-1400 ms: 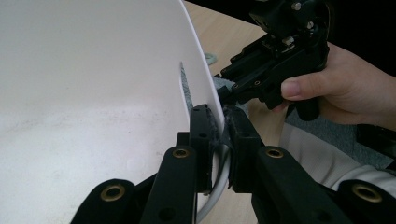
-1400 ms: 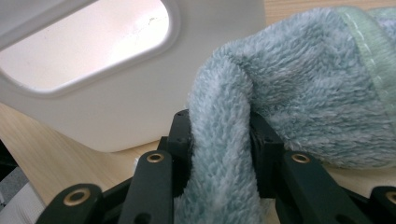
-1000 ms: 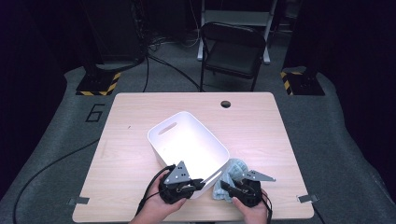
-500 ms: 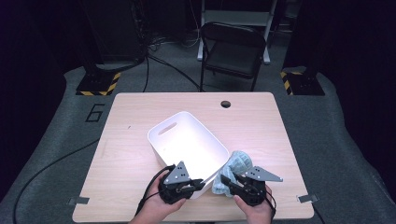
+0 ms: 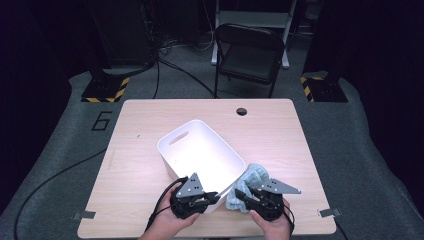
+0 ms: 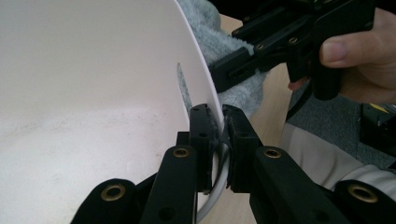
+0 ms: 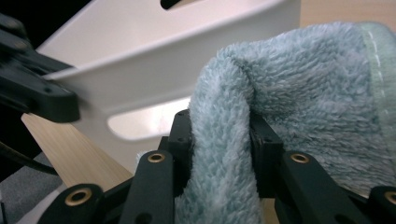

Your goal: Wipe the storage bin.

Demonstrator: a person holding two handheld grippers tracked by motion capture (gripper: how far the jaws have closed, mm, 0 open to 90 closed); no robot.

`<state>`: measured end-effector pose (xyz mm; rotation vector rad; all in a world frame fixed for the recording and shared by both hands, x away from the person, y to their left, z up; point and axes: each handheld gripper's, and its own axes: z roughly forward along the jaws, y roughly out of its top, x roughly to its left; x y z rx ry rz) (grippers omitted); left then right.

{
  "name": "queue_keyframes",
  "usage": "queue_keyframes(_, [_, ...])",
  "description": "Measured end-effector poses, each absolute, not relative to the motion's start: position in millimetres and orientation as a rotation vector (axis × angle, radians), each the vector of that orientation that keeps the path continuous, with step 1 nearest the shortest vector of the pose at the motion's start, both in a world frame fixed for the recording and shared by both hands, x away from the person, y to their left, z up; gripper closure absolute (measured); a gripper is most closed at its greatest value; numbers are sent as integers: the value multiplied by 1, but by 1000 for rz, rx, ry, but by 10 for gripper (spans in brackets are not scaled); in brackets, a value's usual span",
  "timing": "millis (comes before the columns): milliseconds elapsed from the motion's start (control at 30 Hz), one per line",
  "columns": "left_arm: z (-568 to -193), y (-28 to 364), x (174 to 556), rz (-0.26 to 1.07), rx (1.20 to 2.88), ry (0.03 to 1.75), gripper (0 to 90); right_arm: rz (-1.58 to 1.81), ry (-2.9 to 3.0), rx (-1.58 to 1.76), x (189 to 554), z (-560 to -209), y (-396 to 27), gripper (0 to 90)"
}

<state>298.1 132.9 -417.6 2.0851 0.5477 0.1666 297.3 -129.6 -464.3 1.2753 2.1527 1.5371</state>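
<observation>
Since the earlier frame the right gripper (image 5: 243, 198) has lifted the fluffy pale-blue towel (image 5: 248, 181) higher beside the white plastic bin (image 5: 200, 150); a fold is pinched between its jaws. The left gripper (image 6: 218, 122) clamps the bin's near wall.

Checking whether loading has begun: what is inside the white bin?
Nothing visible inside the white bin; the light blue towel is outside it. The near inner corner is hidden behind the left tongs.
</observation>
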Motion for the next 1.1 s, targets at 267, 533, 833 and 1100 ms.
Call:
queue_keyframes(267, [-417, 132, 297, 168, 2086, 558, 831, 1389, 2276, 1335, 306, -502, -121, 670])
queue_keyframes(533, [-418, 133, 297, 160, 2079, 558, 828, 1415, 2271, 1362, 307, -505, -122, 671])
queue_keyframes(833, [-418, 132, 297, 155, 2078, 556, 827, 1508, 2188, 1361, 304, -488, -130, 672])
queue_keyframes(1100, [-418, 132, 297, 154, 2077, 559, 826, 1543, 2132, 1286, 296, -464, -130, 672])
